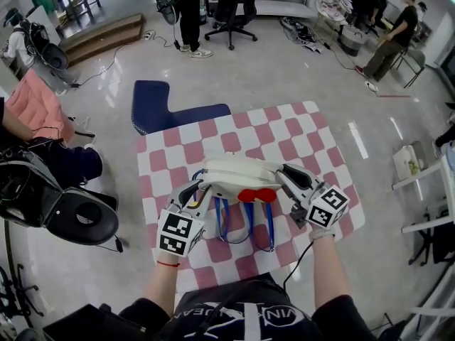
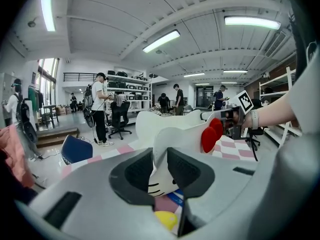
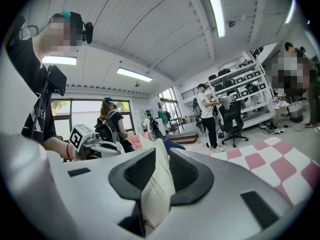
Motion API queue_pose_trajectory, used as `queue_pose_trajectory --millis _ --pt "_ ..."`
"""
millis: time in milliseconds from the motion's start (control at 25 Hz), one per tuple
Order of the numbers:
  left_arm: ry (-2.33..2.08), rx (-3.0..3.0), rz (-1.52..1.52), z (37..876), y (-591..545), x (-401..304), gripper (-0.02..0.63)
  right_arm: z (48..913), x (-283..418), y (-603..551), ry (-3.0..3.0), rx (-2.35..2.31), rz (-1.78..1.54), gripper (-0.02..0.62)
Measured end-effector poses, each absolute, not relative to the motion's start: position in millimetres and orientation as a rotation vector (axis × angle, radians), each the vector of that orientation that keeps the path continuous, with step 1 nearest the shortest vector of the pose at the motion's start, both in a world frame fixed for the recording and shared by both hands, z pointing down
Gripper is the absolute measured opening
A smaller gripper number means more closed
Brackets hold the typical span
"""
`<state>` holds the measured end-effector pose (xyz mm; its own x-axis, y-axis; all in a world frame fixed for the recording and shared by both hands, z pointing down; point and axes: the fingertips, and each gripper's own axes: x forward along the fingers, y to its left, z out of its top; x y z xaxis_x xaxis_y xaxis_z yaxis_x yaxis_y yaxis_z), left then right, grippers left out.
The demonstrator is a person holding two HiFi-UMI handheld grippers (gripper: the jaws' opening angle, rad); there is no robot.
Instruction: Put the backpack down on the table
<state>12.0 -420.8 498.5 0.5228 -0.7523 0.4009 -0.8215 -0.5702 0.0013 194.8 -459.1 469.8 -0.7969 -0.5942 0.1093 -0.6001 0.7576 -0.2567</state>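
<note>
A white cat-face backpack with a red bow and blue straps hangs between my two grippers over the pink-and-white checkered table. My left gripper is shut on the backpack's left edge; the left gripper view shows white fabric with whiskers pinched between the dark pads. At the other side, my right gripper is shut on the right edge, with a white fold squeezed between its pads. The straps dangle toward the tabletop.
A dark blue L-shaped piece lies beyond the table's far left corner. An office chair and a seated person in pink are at the left. Several people and a rolling chair stand at the back. White shelving is at the right.
</note>
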Motion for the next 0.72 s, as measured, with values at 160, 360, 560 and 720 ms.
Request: queue_pose_trajectory --millis 160,360,560,720 --pt "-1.349 2.561 0.542 498 -417 8 0.071 468 200 -453 -2.914 1.051 0.433 0.066" --pt "-1.329 2.558 0.546 501 -409 6 0.071 461 203 -446 -2.898 1.11 0.392 0.066" --pt "-1.346 2.545 0.556 502 -404 3 0.071 444 204 -439 -2.9 1.185 0.323 0.066" --pt "-1.371 2.535 0.552 501 -401 -2 0.071 434 202 -430 -2.859 1.223 0.236 0.064"
